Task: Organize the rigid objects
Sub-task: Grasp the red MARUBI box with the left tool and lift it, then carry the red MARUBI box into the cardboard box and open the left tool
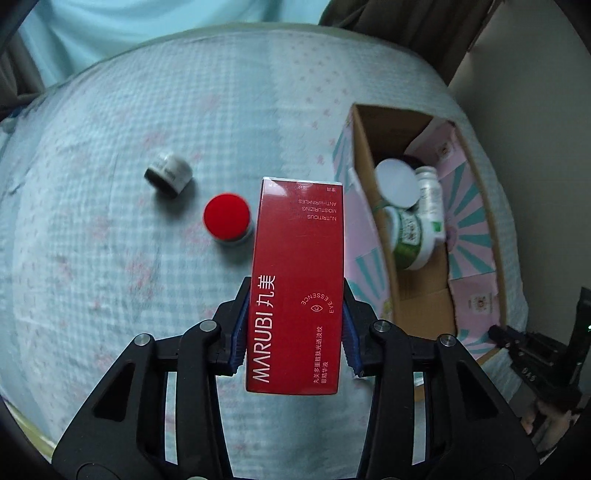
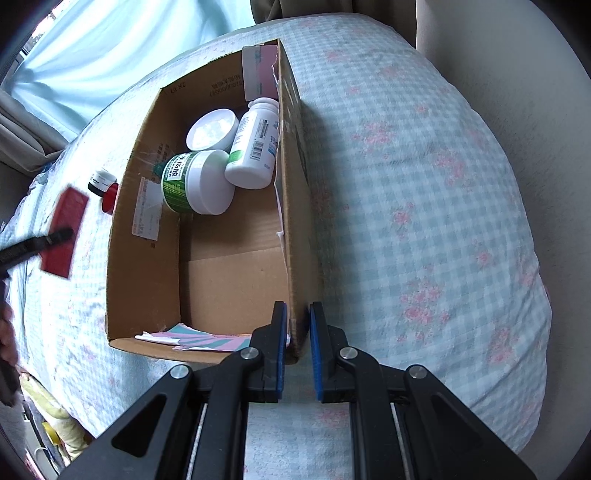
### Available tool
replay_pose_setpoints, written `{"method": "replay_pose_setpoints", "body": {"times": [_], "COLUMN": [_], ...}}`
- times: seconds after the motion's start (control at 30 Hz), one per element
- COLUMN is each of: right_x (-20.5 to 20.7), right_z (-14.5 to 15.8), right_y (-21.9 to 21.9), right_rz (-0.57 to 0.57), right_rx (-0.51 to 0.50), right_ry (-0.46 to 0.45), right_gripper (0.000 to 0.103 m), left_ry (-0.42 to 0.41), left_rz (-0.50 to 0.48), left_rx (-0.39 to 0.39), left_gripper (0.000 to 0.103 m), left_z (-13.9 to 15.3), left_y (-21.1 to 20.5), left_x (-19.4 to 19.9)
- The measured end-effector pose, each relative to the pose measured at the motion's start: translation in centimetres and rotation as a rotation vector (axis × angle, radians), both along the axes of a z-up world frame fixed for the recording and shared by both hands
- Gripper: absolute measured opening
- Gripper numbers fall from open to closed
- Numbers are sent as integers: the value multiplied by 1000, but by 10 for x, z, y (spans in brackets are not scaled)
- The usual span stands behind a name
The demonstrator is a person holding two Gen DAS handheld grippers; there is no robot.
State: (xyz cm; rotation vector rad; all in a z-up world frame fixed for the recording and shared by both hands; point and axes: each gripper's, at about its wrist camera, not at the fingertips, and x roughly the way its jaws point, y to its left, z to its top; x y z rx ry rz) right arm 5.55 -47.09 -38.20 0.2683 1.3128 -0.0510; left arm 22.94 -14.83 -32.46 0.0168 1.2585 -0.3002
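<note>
My left gripper (image 1: 295, 295) is shut on a red MARUBI box (image 1: 299, 280) and holds it above the bed, left of the open cardboard box (image 1: 369, 177). The red box also shows in the right wrist view (image 2: 64, 229). A red-lidded jar (image 1: 227, 218) and a small black-and-white jar (image 1: 169, 174) lie on the bedspread. The cardboard box (image 2: 147, 229) holds a white bottle (image 2: 253, 147), a green-labelled jar (image 2: 192, 181) and a white-lidded jar (image 2: 212, 129). My right gripper (image 2: 298, 321) is shut on the near right wall of the cardboard box.
The bed has a light blue checked spread with pink flowers (image 2: 424, 184). A pale curtain (image 1: 147, 29) hangs behind the bed. A wall (image 2: 517, 74) stands to the right. Pink and teal flaps (image 1: 469, 221) line the cardboard box.
</note>
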Motion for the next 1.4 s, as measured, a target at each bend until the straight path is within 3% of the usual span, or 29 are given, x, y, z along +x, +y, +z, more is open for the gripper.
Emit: {"method": "replay_pose_setpoints", "body": {"times": [0.1, 0.27, 0.63, 0.97, 1.03, 1.07, 1.1, 1.4], "right_x": [-1, -1, 0, 1, 1, 1, 1, 0], "right_z": [0, 0, -2, -2, -2, -2, -3, -1], "right_y": [-3, -5, -8, -11, -11, -11, -11, -10], "right_rz": [-8, -13, -24, -41, -41, -42, -42, -38], "right_rx": [19, 36, 59, 81, 82, 82, 83, 73], "right_ry": [0, 4, 11, 16, 18, 18, 18, 18], "right_gripper": [11, 11, 11, 11, 11, 11, 11, 11], "left_ry": [-21, -12, 82, 136, 122, 102, 82, 55], "left_rz": [-51, -127, -235, -263, -266, -262, -254, -181], "left_rx": [-20, -51, -41, -8, -3, -13, -20, -49], "left_gripper": [38, 38, 38, 38, 52, 90, 102, 103], "left_z": [20, 20, -39, -69, -66, -61, -56, -36], "left_y": [-33, -91, -171, -194, -196, -196, -194, -167], "left_x": [9, 25, 45, 63, 62, 62, 62, 73]}}
